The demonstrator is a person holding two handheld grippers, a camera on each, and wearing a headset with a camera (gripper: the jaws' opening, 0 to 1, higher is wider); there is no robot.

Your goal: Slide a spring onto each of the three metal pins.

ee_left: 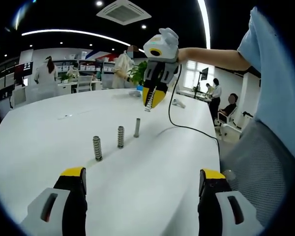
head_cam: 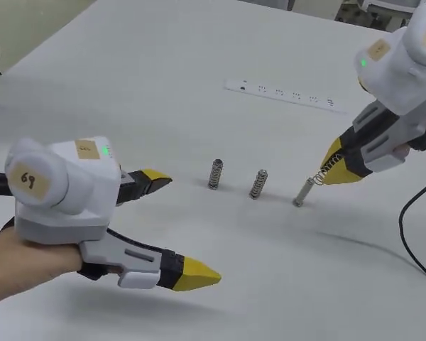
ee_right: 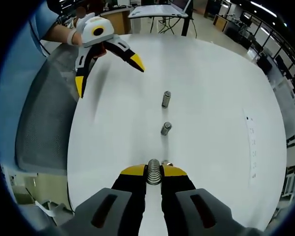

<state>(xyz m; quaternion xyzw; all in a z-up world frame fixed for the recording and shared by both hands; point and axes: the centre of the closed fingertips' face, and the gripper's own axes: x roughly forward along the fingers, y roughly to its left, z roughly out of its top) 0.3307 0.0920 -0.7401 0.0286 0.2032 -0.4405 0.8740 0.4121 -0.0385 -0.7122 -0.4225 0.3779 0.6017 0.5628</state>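
Note:
Three metal pins stand in a row on the white table [head_cam: 163, 85]. The left pin [head_cam: 215, 173] and the middle pin [head_cam: 259, 183] each carry a spring. The right pin [head_cam: 303, 192] is bare. My right gripper [head_cam: 331, 169] hovers just above and right of the bare pin, shut on a spring [head_cam: 329, 167] that slants down toward the pin's top. In the right gripper view the spring [ee_right: 154, 172] sits between the yellow tips, with the bare pin [ee_right: 166, 162] right behind it. My left gripper [head_cam: 181, 227] is open, apart from the pins at the lower left.
A white power strip [head_cam: 284, 94] lies flat behind the pins. A black cable [head_cam: 412, 234] curves over the table at the right edge. In the left gripper view, people and desks fill the room beyond the table, and a mesh chair back [ee_left: 265, 162] stands at the right.

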